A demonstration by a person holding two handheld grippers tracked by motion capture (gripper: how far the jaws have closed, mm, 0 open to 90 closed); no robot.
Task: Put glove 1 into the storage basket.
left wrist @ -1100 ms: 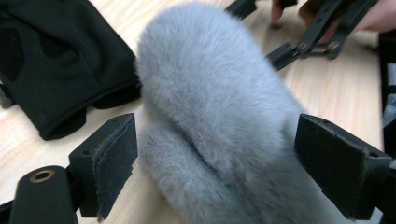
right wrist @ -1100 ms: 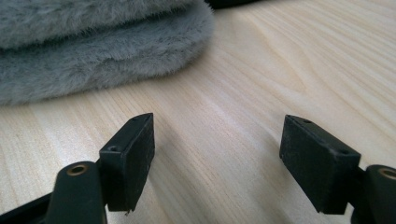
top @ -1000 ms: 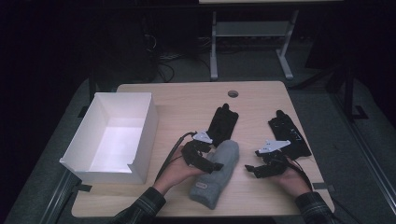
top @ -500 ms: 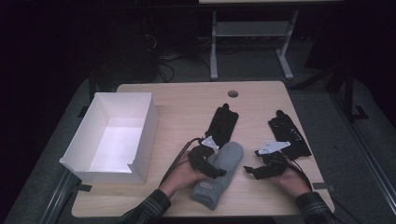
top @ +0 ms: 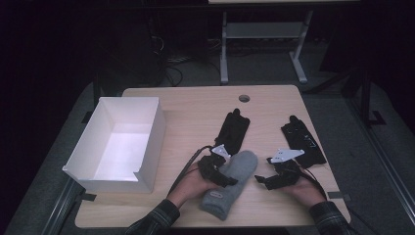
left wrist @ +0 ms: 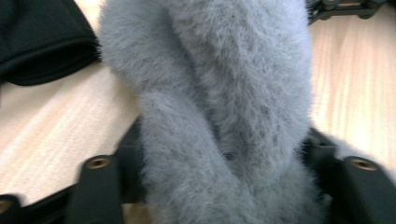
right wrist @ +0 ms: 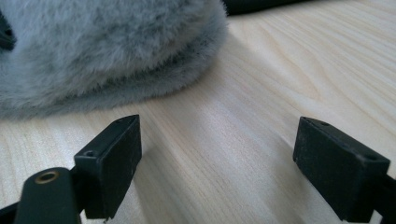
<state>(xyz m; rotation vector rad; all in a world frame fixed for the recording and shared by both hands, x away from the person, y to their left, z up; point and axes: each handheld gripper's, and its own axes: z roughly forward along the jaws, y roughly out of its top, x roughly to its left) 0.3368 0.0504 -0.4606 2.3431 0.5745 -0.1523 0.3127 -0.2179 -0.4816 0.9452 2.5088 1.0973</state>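
Closing in over the past second, the left gripper (top: 219,169) has just been drawing its jaws together around the grey mitten (top: 230,183), whose fluffy pile now bulges between them (left wrist: 224,121). That mitten lies at the near edge of the table (top: 195,107), right of the white box (top: 147,142). Resting beside it, the right gripper (top: 266,180) has its jaws spread, nothing between them. Risk: the pinch may catch only loose fluff, letting the mitten sag or slip free when lifted toward the box.
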